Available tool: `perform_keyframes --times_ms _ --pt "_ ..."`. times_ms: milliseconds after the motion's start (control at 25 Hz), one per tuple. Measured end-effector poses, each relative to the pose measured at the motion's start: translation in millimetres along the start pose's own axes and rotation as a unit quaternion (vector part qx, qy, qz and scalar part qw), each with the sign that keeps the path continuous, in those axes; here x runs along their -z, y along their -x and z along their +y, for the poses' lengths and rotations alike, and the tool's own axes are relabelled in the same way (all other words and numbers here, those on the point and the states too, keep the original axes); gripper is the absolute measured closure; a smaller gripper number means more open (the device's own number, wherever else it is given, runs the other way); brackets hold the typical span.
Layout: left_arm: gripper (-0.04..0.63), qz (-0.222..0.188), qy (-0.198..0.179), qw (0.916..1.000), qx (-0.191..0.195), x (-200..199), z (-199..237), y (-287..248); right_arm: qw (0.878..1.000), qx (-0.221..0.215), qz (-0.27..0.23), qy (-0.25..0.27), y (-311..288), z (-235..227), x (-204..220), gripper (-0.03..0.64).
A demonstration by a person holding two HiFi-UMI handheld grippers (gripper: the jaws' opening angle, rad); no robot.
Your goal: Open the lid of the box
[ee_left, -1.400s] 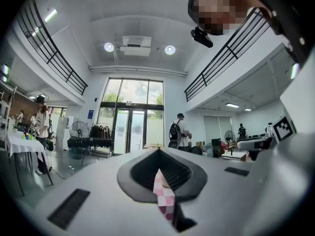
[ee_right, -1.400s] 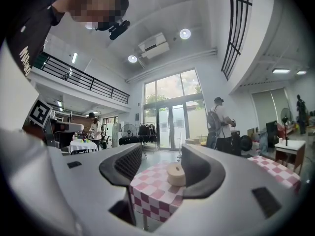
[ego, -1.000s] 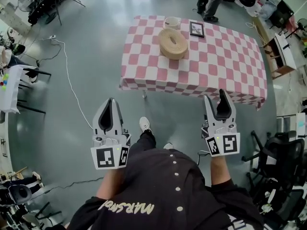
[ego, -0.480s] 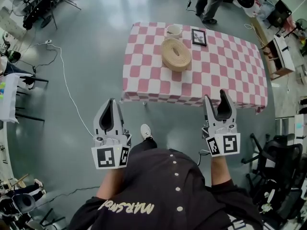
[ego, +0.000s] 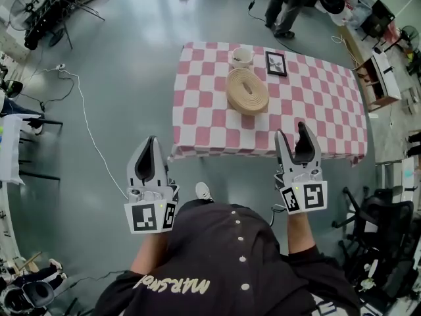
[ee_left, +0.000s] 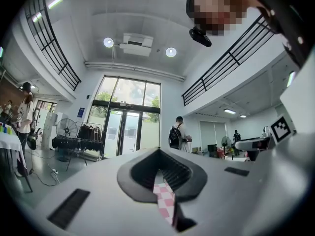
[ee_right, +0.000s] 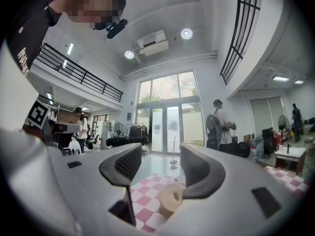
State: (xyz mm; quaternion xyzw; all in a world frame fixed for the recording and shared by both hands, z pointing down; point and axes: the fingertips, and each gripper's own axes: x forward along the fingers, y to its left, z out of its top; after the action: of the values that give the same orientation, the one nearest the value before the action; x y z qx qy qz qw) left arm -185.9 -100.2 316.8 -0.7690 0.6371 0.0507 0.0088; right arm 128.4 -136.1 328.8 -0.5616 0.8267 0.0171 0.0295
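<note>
Daylight pours through the tall glass doors (ee_left: pixel 125 127) ahead of me, backed by 2 round ceiling lamps (ee_left: pixel 109 42). The grey floor (ego: pixel 125 78) shows a soft sheen and only faint shadows. All 3 views are bright and sharp at centre. Both gripper views curve hard into black corners.

Head view looks down; all share table (ego: pixel 316 104).

Left gripper (ego: pixel 152 139) level, fingers (ee_left: pixel 142 173) together; right gripper (ego: pixel 291 131) level (fingers apart, empty)
</note>
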Motion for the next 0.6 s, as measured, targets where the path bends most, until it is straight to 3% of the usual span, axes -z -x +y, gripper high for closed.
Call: perform_keyframes --times_ms 600 --pt "0.588 0.025 0.016 0.999 0.032 26 64 -62 1.0 0.013 0.022 0.011 -81 33 19 0.37"
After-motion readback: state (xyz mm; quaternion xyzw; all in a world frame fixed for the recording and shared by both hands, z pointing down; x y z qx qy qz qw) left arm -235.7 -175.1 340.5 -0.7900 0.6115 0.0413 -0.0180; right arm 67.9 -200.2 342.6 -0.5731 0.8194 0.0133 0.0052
